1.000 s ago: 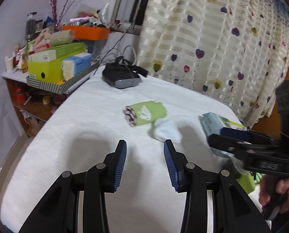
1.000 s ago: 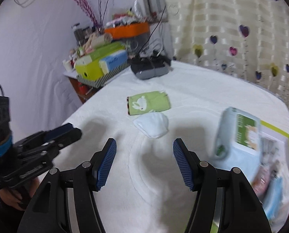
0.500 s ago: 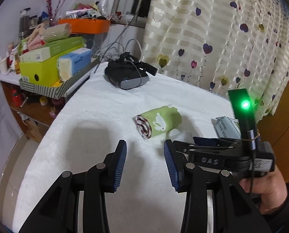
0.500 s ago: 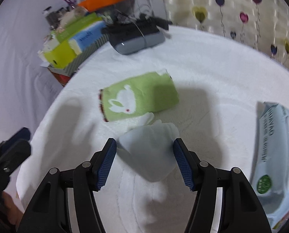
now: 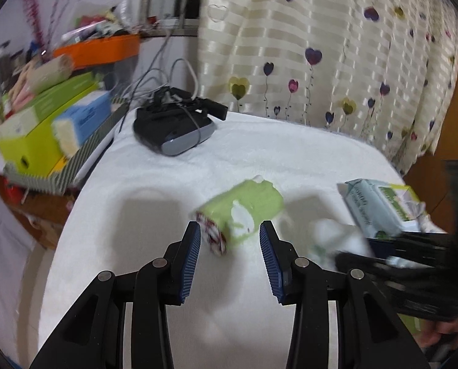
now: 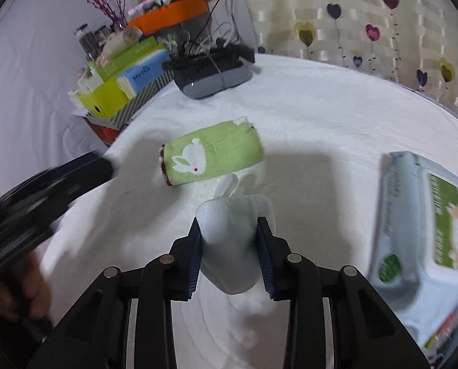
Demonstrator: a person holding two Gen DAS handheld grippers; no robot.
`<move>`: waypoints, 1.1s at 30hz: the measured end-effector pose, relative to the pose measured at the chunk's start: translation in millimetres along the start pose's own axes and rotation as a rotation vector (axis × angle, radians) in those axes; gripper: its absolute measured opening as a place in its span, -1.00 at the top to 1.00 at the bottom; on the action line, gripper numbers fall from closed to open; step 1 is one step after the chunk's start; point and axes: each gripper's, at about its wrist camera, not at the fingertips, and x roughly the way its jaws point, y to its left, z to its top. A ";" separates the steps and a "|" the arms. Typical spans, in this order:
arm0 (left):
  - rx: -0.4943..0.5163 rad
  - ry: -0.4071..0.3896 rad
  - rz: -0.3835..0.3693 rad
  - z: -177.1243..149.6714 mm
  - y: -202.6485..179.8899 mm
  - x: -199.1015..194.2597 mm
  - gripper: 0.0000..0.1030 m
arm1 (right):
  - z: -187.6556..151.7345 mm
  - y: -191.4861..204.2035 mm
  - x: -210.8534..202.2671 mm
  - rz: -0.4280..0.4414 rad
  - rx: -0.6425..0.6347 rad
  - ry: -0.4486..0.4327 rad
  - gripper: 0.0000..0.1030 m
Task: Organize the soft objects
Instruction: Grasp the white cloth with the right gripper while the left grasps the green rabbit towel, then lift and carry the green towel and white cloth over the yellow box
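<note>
pale blue sock [image 6: 229, 240]: lying on white blanket [image 6: 321, 117] beside green rabbit towel roll [image 6: 210, 153]; right gripper [image 6: 229, 255] closing, pads pinching it. left gripper [image 5: 230, 255] half spread, empty, nearing roll. advice: gathering full bundle before lifting.

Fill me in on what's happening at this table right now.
A person is working two handheld claws over a white fleecy table cover, sorting soft things. The right claw is closing on a crumpled pale-blue cloth, which sits between its pads. The left claw is open, lined up on a rolled green towel with a white rabbit but not yet gripping it. A pale-blue wet-wipes pack lies to the right.
</note>
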 end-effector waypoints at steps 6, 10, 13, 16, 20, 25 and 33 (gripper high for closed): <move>0.119 0.073 -0.023 17.3 -11.9 54.2 0.24 | -3.4 -5.7 -34.3 0.004 -0.011 -0.058 0.34; 0.159 0.120 -0.027 18.0 -14.2 84.2 0.08 | 0.1 -10.0 -44.5 0.002 -0.015 -0.083 0.34; 0.192 0.137 -0.038 14.5 -19.2 94.5 -0.10 | 0.6 -13.7 -46.1 0.004 -0.016 -0.086 0.34; 0.229 0.144 -0.037 12.0 -25.9 99.9 -0.22 | 0.1 -15.0 -44.8 0.008 -0.008 -0.079 0.34; 0.286 0.142 0.022 6.8 -31.9 107.9 -0.24 | -1.6 -18.7 -42.4 0.012 0.007 -0.072 0.34; 0.301 0.135 0.084 2.8 -38.0 107.7 -0.11 | -4.2 -20.7 -48.9 0.011 0.010 -0.089 0.34; 0.241 0.100 0.088 -2.7 -37.7 88.8 0.41 | -11.8 -25.2 -64.8 0.024 0.023 -0.122 0.34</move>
